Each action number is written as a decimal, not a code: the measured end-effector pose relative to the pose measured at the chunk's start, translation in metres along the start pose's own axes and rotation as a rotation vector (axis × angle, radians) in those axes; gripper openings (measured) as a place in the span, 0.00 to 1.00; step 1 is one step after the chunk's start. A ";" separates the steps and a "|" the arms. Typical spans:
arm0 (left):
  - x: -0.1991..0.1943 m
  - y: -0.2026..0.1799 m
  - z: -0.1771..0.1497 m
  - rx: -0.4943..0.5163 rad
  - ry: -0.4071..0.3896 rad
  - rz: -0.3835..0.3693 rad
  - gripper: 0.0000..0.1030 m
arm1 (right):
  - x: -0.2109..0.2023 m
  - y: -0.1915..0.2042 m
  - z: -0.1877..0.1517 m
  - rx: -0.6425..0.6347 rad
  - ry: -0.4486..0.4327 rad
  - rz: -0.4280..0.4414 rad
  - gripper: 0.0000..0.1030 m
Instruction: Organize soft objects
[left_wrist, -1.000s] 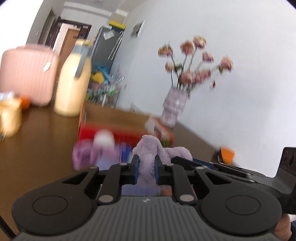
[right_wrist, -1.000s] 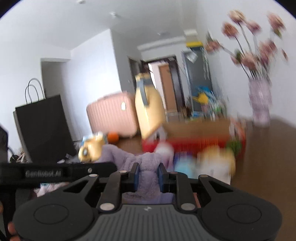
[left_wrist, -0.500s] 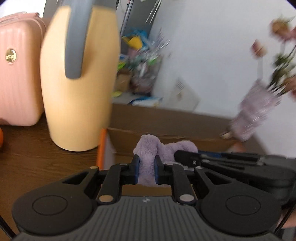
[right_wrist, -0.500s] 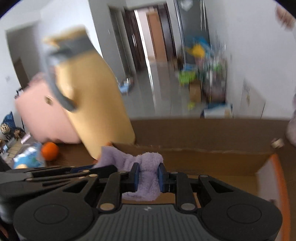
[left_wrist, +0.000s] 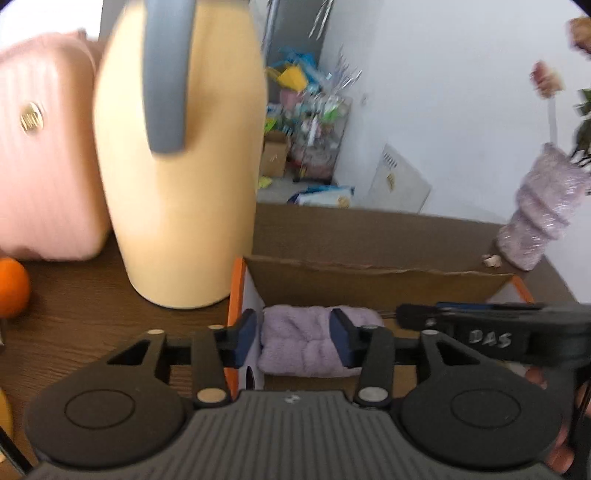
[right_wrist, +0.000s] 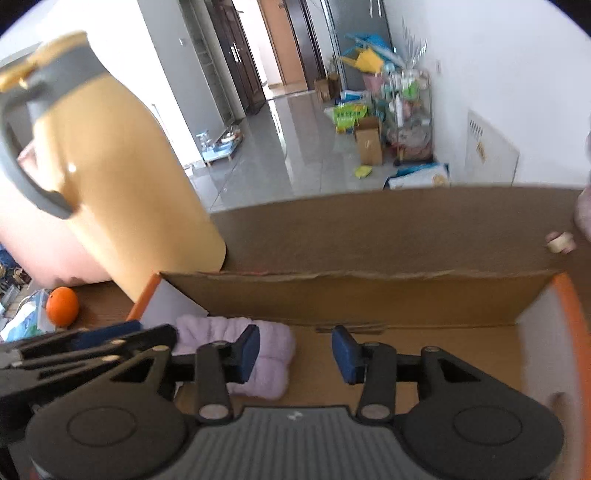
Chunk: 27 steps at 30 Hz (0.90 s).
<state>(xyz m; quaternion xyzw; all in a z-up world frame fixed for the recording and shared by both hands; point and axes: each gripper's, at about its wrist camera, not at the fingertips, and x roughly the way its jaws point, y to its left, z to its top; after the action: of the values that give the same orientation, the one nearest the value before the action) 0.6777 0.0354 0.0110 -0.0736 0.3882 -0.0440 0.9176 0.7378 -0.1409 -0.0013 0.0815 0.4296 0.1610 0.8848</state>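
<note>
Lilac plush towel (left_wrist: 303, 345) lies in my cardboard box's (right_wrist: 369, 291) left corner; both my left gripper (left_wrist: 297, 341) and right gripper (right_wrist: 295, 349) have jaws wide, holding nothing. That piece looks stowed; others aren't visible.

both wrist views close above cardboard box (left_wrist: 369, 280), sharing yellow jug (right_wrist: 110, 177)

Both tongs, left (left_wrist: 296, 339) and right (right_wrist: 295, 353), hang side by side, jaws spread apart.
</note>
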 end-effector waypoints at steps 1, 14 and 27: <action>-0.007 -0.001 0.001 0.005 -0.012 0.009 0.60 | -0.013 -0.004 -0.001 -0.012 -0.014 -0.006 0.44; -0.213 0.009 -0.056 0.095 -0.345 0.026 1.00 | -0.250 -0.026 -0.091 -0.174 -0.285 -0.157 0.86; -0.326 0.000 -0.132 0.135 -0.467 0.024 1.00 | -0.352 0.004 -0.176 -0.166 -0.497 -0.107 1.00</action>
<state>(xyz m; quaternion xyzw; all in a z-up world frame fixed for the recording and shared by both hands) 0.3563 0.0672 0.1496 -0.0157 0.1626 -0.0405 0.9857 0.3944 -0.2615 0.1491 0.0231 0.1879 0.1236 0.9741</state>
